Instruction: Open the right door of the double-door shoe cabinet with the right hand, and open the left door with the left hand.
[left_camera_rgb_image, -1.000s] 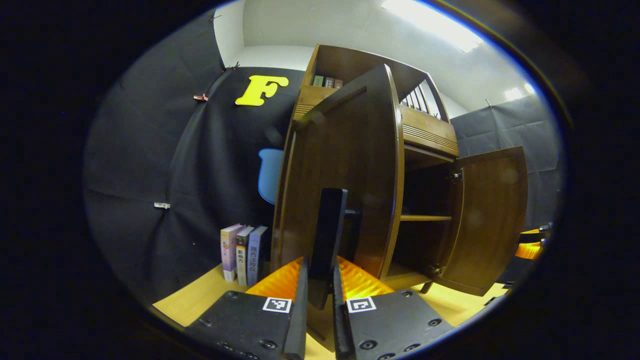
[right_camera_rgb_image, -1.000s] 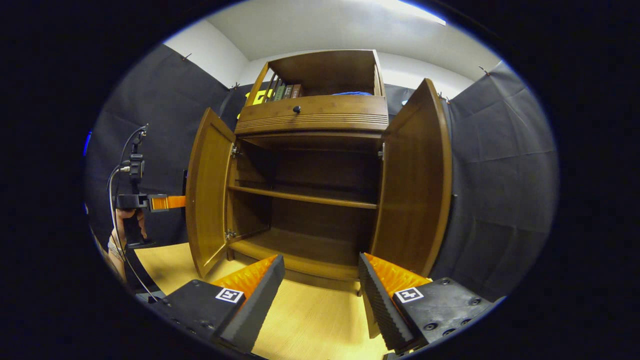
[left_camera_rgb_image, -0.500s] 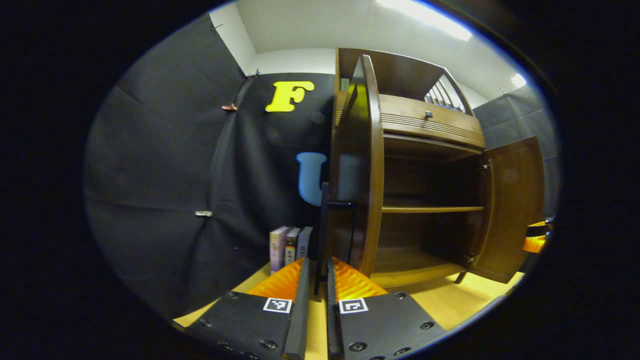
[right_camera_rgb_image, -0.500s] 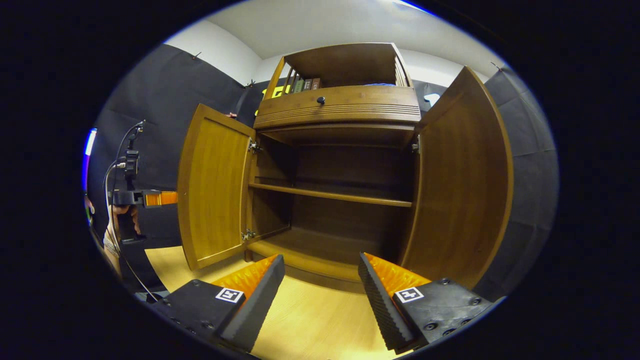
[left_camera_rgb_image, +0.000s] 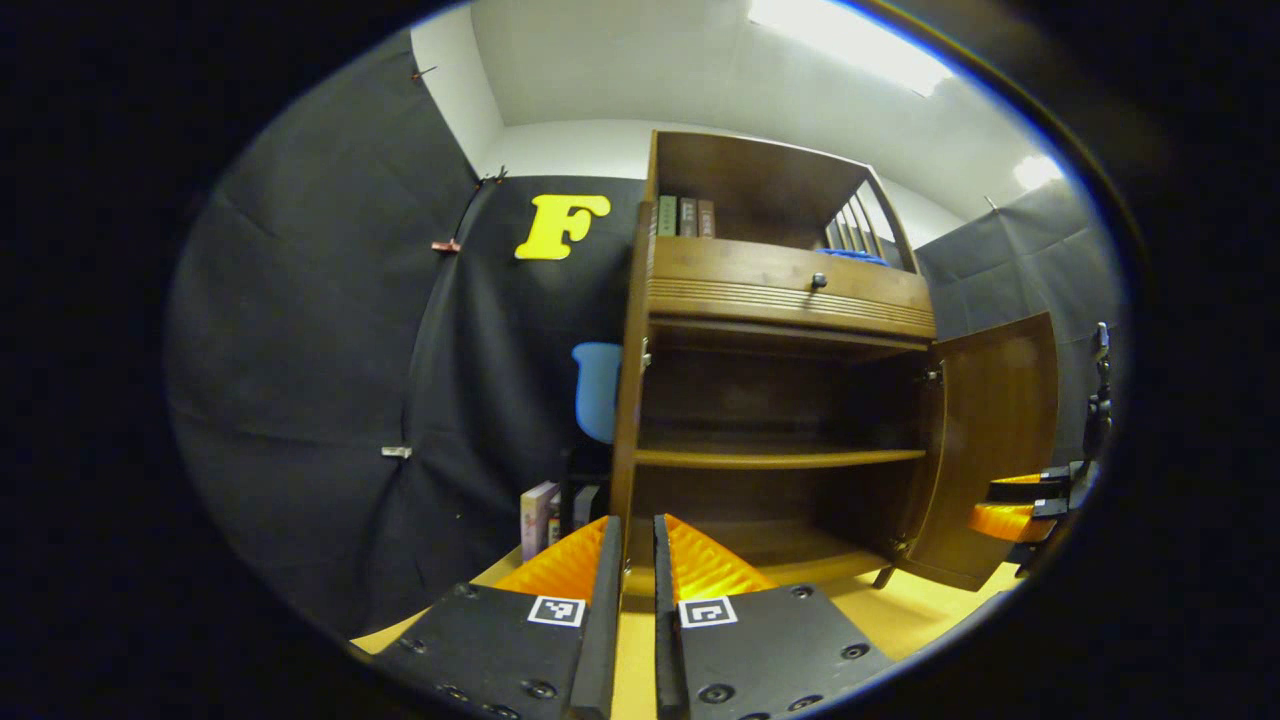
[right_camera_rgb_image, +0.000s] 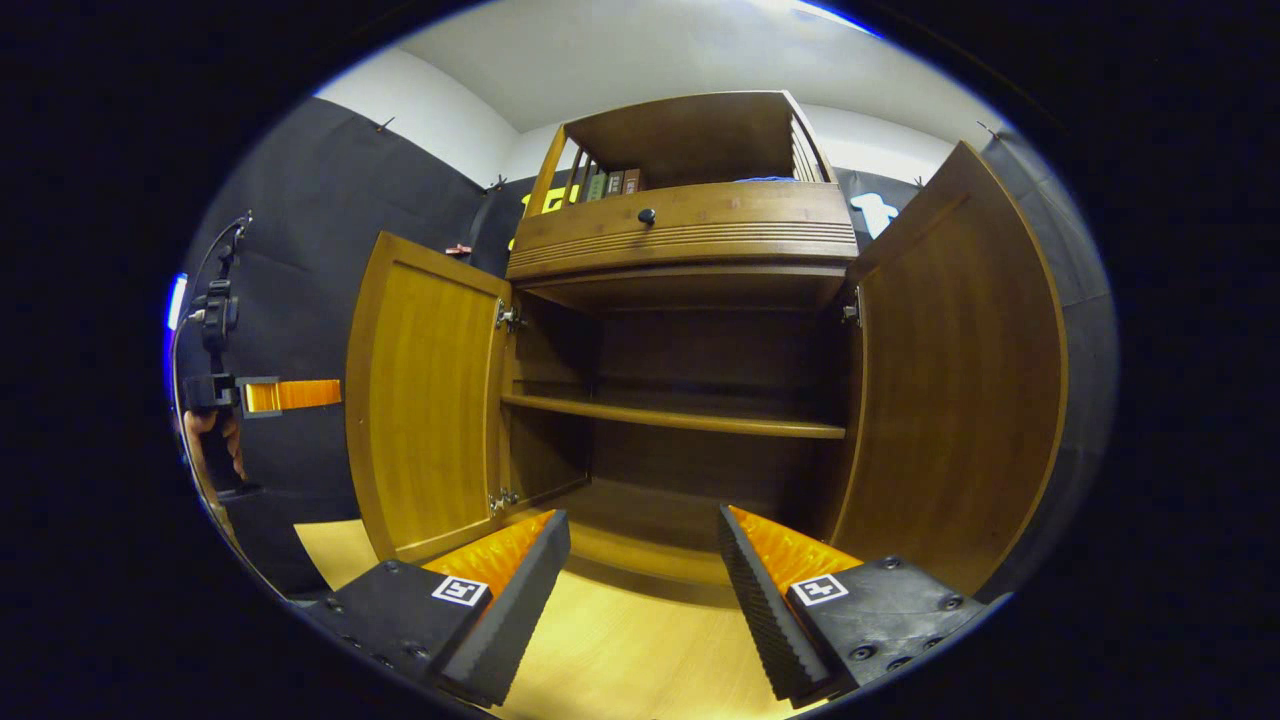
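Note:
The brown shoe cabinet (right_camera_rgb_image: 690, 225) stands with both doors swung wide. In the right gripper view the left door (right_camera_rgb_image: 425, 400) and the right door (right_camera_rgb_image: 950, 380) flank the bare inside shelf (right_camera_rgb_image: 680, 420). My right gripper (right_camera_rgb_image: 642, 520) is open in front of the cabinet floor, with nothing between its fingers. In the left gripper view the left door (left_camera_rgb_image: 625, 400) is edge-on straight ahead. My left gripper (left_camera_rgb_image: 637, 525) has its fingers almost together, with only a thin slit and no handle between them. The right gripper view also has the left gripper (right_camera_rgb_image: 300, 395) at the left door's outer side.
Several books (left_camera_rgb_image: 538, 510) stand on the wooden table (right_camera_rgb_image: 620, 650) left of the cabinet. More books (left_camera_rgb_image: 680, 215) and a blue cloth (left_camera_rgb_image: 850, 257) sit on top, above a drawer knob (left_camera_rgb_image: 818, 281). The right gripper (left_camera_rgb_image: 1005, 503) is beside the right door (left_camera_rgb_image: 990, 430).
The left door swung from part open to wide open. The black handle, earlier clamped between my left fingers, is no longer between them, and the cabinet looks farther off. My right gripper stayed open.

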